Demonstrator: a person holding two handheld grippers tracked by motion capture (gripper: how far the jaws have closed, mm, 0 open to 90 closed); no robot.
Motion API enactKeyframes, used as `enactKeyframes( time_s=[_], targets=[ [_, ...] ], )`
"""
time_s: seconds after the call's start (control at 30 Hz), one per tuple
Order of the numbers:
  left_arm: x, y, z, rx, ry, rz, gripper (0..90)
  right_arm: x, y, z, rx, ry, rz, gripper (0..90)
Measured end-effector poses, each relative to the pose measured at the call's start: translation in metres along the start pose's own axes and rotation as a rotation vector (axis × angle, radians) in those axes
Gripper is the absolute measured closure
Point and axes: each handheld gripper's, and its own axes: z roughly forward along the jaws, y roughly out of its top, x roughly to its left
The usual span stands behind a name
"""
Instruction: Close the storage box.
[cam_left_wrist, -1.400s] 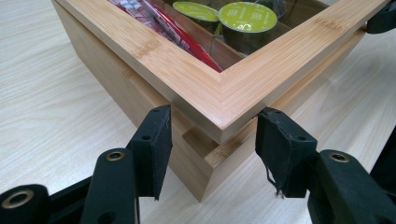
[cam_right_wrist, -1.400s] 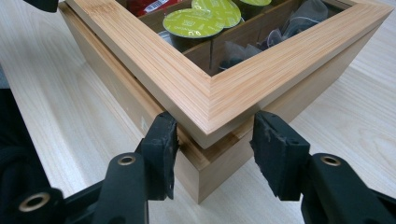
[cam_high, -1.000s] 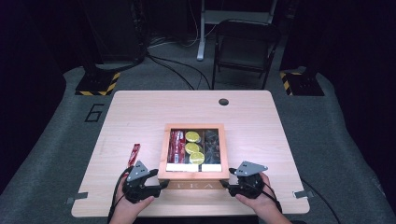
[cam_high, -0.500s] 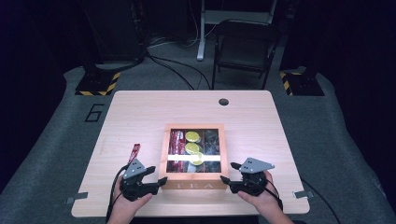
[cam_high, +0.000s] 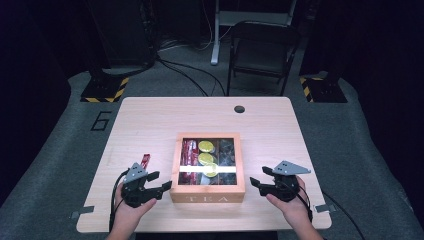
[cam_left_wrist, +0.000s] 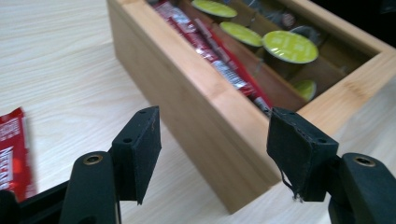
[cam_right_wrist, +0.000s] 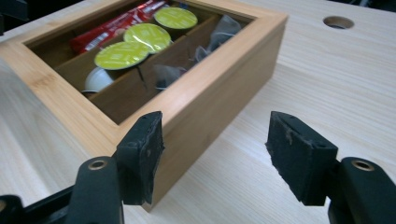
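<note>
Tea box: the wooden box marked TEA sits near the middle of the table's near edge, its compartments showing red sachets, green-lidded capsules and dark tea bags.
Change: half a second ago your two tongs sat closer in at the box's near corners; now both have drawn back a little, the right more so.
Meaning: it reads as a release or a re-set, not a lift; the box rests flat on the table.
Left tongs: wide open, holding nothing, pointed at the box's near left corner and just beside it.
Right tongs: wide open, empty, apart from the box's right side.
Loose sachet: a red one lies on the table left of the box, beyond your left tongs.
Room: bare table runs to the far edge and far corners, where a cable hole sits; the near edge is close behind your hands.
</note>
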Motion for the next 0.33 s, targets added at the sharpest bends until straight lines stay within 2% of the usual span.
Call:
enactKeyframes(
  time_s=[0.2, 0.27, 0.33],
  targets=[
    [0.011, -0.002, 0.003, 0.021, 0.014, -0.017, 35.8, -0.004, -0.005, 0.0, 0.021, -0.012, 0.019, 36.2],
    [0.013, -0.003, 0.005, 0.024, 0.016, -0.018, 35.8, 0.0, -0.005, -0.001, 0.012, 0.001, 0.018, 36.1],
    [0.015, -0.003, 0.005, 0.021, 0.027, -0.027, 35.8, 0.006, -0.004, -0.002, 0.0, 0.04, 0.006, 34.9]
  ],
)
